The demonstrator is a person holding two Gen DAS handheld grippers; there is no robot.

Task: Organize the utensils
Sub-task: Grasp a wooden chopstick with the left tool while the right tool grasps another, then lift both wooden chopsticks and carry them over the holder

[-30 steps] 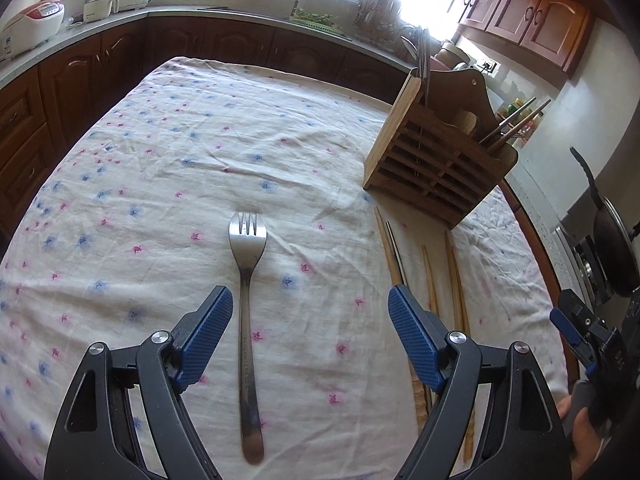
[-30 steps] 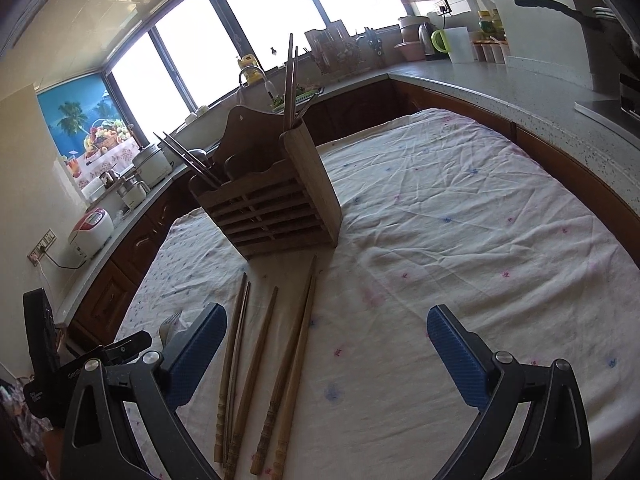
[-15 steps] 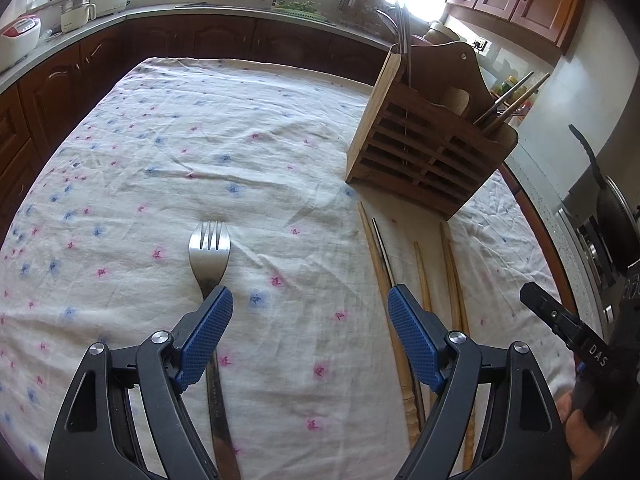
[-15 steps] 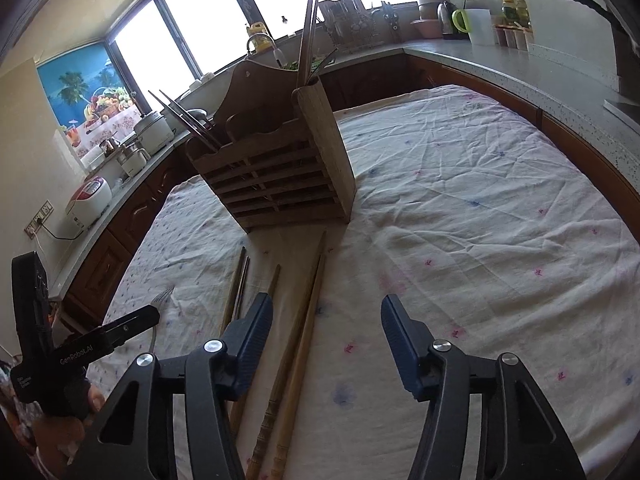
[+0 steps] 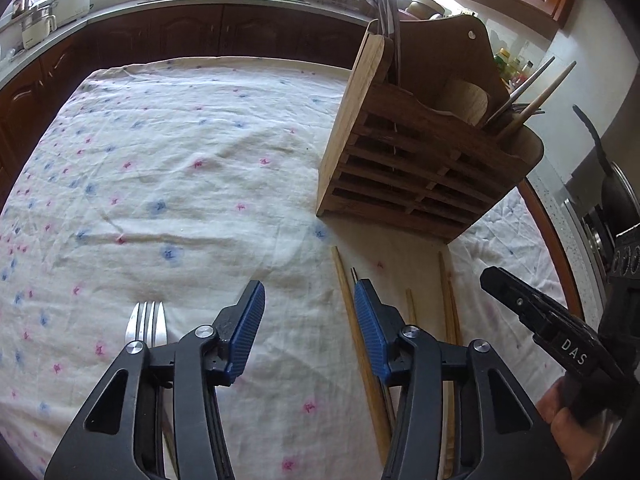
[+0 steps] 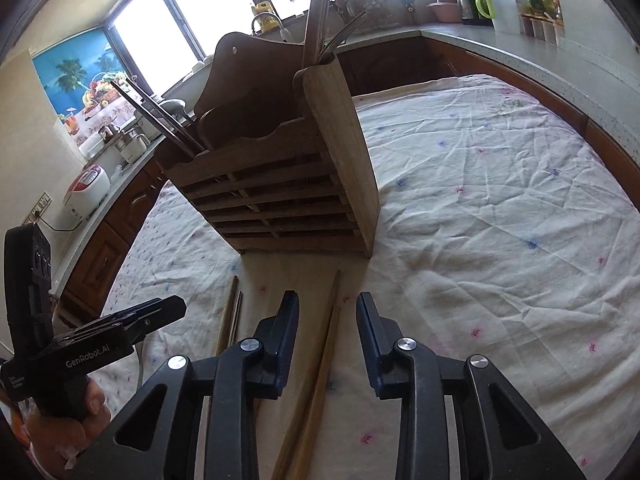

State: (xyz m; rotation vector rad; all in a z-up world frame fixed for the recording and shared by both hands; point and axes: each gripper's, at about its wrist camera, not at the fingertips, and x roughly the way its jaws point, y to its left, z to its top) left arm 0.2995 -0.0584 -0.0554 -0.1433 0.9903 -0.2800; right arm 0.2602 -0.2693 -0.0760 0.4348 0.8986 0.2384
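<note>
A wooden utensil holder stands on the flowered cloth, also in the right wrist view, with chopsticks and metal utensils standing in it. Several wooden chopsticks lie on the cloth in front of it. A steel fork lies left of my left gripper, which is open, empty, narrowed, between the fork and the chopsticks. My right gripper is open with its jaws either side of a pair of chopsticks, not closed on them. More chopsticks lie to its left.
The cloth-covered table is ringed by dark wood cabinets and a grey countertop. A rice cooker stands on the counter at left, a kettle and jars at the far right. A pan handle sticks out at the right.
Both grippers have moved forward toward the holder and narrowed their openings. The left has slid right, off the fork. The right now straddles a pair of chopsticks.
</note>
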